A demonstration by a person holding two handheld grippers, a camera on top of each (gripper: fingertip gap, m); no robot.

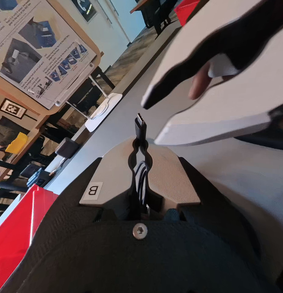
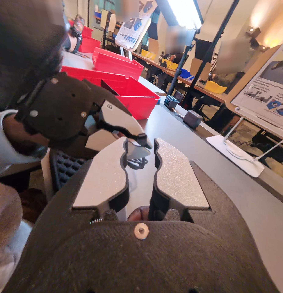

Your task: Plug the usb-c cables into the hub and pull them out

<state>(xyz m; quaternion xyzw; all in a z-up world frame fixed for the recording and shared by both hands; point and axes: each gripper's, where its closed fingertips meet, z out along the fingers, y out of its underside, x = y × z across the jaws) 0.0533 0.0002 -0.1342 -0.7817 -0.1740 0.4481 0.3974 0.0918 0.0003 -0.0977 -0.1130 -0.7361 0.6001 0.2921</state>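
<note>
red bin (image 1: pixel 14 225): it sits at my far left on the table edge, out of the working lane; i judge it is there for parts, not for this step.
instruction board (image 1: pixel 42 47): it stands on a white stand (image 1: pixel 104 111) across the table (image 1: pixel 232 182), turned toward me, i judge so the steps can be read while working.
left gripper (image 1: pixel 140 142): my jaws are closed tight around the usb-c cable (image 1: pixel 141 177) just behind its plug, so the plug cannot twist when it is pushed in.
plug (image 1: pixel 140 125): it sticks out past my fingertips, metal tip forward and bare, in the air above the table and not in any port.
cable slack: the rest loops back between my fingers toward my body, loose, so it does not drag on the plug.
right gripper (image 2: pixel 140 147): my jaws stand apart with nothing between them, tips just in front of the plug; i judge i am waiting to fetch or steady the hub.
hub: i cannot find it in either view, so the plugging has not begun.
small grey boxes (image 2: pixel 192 118): they rest along the far table edge, well apart from my grippers.
</note>
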